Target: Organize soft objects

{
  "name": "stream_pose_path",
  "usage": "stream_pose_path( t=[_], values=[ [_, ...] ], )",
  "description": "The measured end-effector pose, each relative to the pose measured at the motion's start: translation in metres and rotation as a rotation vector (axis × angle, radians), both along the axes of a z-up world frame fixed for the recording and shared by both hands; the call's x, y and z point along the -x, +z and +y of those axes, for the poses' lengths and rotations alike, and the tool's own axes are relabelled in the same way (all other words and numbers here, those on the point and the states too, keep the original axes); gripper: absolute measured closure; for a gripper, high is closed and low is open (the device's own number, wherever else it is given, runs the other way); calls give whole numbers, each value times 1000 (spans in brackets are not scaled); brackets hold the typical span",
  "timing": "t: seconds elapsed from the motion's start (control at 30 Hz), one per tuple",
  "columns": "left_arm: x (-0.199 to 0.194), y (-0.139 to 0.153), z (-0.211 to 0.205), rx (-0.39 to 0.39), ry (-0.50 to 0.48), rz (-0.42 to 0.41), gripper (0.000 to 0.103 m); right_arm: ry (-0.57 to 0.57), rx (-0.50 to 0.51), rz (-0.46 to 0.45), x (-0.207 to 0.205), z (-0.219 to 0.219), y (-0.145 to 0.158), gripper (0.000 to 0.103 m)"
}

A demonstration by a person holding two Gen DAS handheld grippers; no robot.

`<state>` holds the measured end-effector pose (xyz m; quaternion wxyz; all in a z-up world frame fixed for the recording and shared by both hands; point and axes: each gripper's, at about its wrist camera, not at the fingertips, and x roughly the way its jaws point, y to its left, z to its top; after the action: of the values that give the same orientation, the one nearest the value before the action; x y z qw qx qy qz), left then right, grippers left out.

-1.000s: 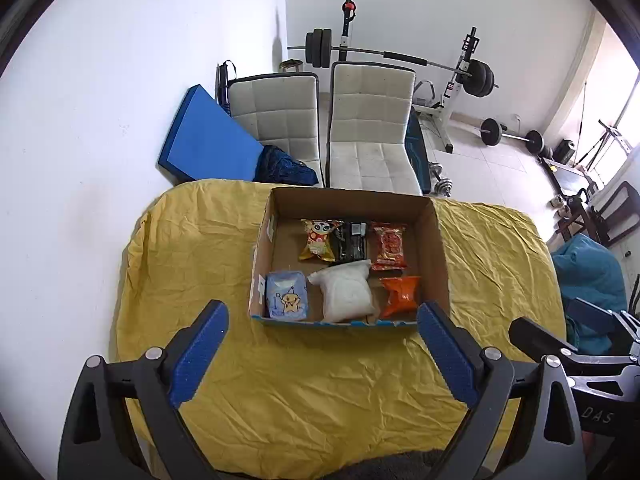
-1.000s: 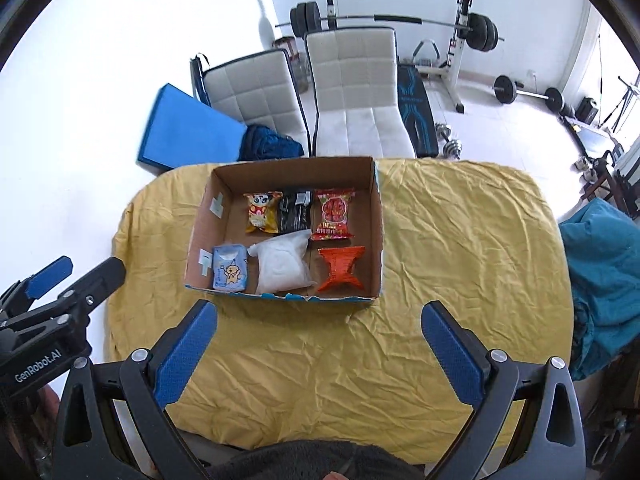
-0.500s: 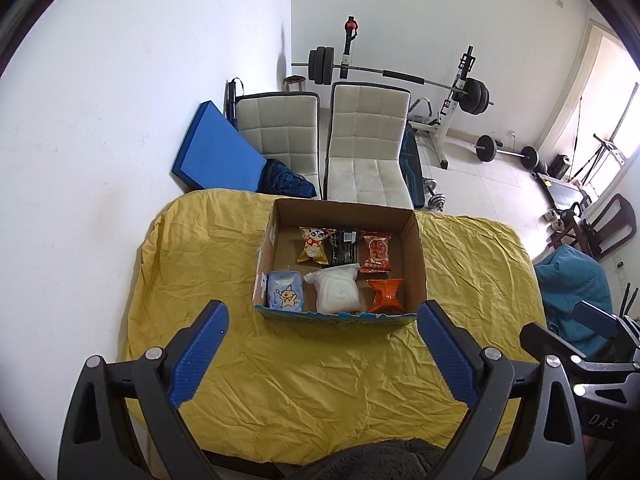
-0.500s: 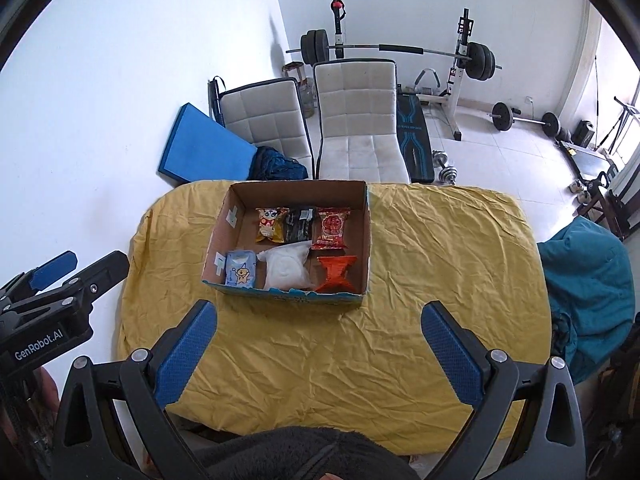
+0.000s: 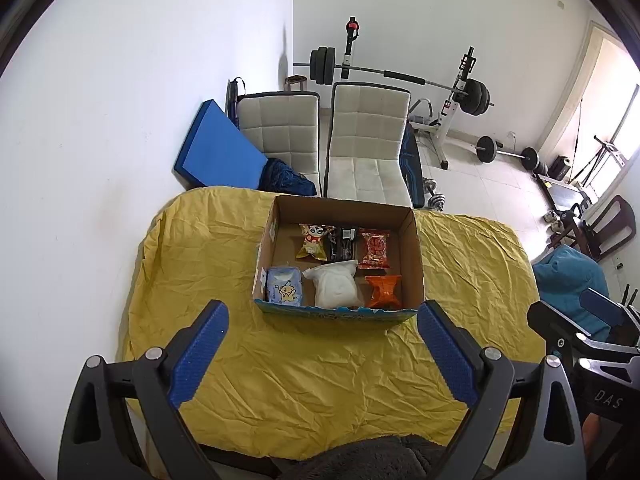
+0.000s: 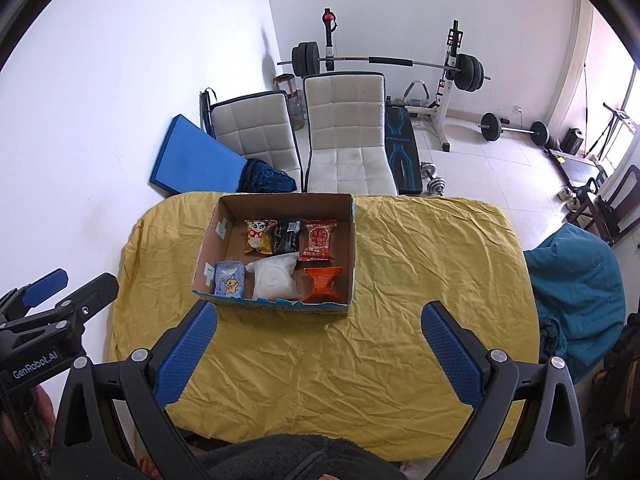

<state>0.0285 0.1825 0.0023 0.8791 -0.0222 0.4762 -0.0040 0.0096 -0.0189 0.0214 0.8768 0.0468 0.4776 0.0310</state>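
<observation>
An open cardboard box (image 5: 416, 256) (image 6: 353, 248) sits on the yellow-covered table (image 5: 320, 368) (image 6: 420, 280). Inside lie several soft packets: a yellow cartoon snack bag (image 5: 314, 241), a black packet (image 5: 344, 243), a red packet (image 5: 375, 248), a light blue tissue pack (image 5: 284, 286), a white pouch (image 5: 336, 288) and an orange packet (image 5: 383, 291). My left gripper (image 5: 322, 346) hangs open, high above the table's near side, holding nothing. My right gripper (image 6: 320, 344) is likewise open and empty, well back from the box.
Two white padded chairs (image 5: 366, 148) stand behind the table, with a blue mat (image 5: 212, 152) leaning on the wall. A barbell rack (image 5: 452, 92) and weights fill the back. A teal beanbag (image 6: 576, 280) lies right of the table. Dark fabric (image 6: 288, 456) shows below.
Both grippers have pulled up and back from the table, so the box looks smaller and more of the room shows. The packets in the box have not moved.
</observation>
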Motion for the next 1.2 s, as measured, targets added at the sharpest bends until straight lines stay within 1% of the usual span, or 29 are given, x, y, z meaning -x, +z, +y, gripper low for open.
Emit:
stream_pose_path(
  t=[0.4,0.53,1.2],
  values=[
    [3,-1,2,16,16,19,6,-11,13,0,-3,-1,-3,0],
    [2,-2,2,4,20,12,6,-13,21,-5,-3,-2,-4,0],
    [3,-6,0,7,-1,14,6,-69,57,-22,2,-2,0,0]
  ],
)
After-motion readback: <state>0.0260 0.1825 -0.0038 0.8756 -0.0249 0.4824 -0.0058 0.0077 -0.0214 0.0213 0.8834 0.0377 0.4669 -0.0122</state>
